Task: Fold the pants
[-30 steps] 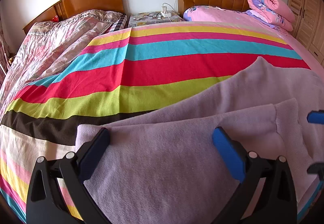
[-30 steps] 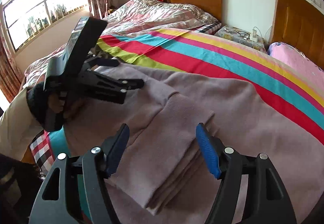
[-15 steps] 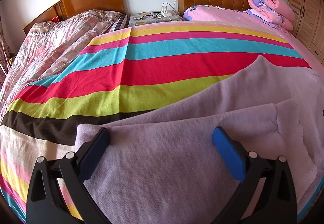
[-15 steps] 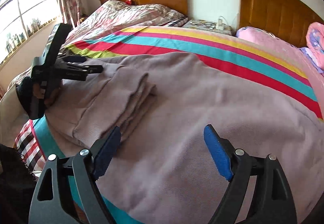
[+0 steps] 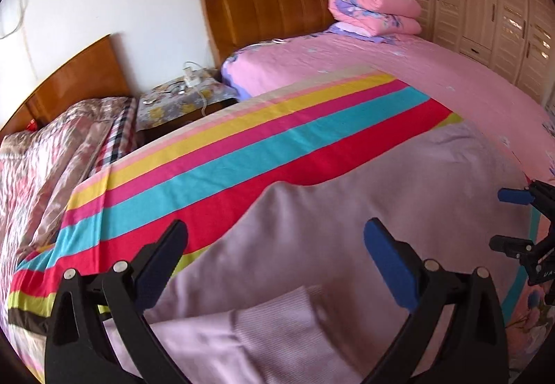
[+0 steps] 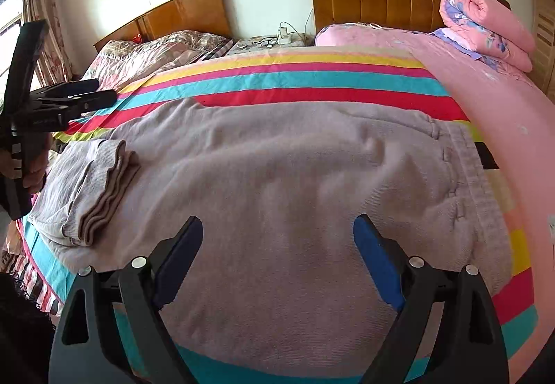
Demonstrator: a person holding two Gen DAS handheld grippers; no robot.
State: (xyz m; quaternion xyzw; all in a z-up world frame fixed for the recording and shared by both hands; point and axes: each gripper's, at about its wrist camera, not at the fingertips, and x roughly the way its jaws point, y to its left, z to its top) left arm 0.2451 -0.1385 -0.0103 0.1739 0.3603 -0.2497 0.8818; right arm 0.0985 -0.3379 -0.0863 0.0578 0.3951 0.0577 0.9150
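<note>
While both claws sat low over the folded legs a second ago, they've now swung right toward the waist end. Pants [image 6: 295,176] lie flat on the striped bed [image 6: 312,78], legs folded over at the left. Right claw [image 6: 277,238] is opening wide, nothing in it. Left claw [image 5: 274,245] gapes wide too, empty, above the cuffs. No containers around.

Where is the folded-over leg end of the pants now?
In the right wrist view the leg cuffs lie folded on the pants, at the left, near the left gripper.
</note>
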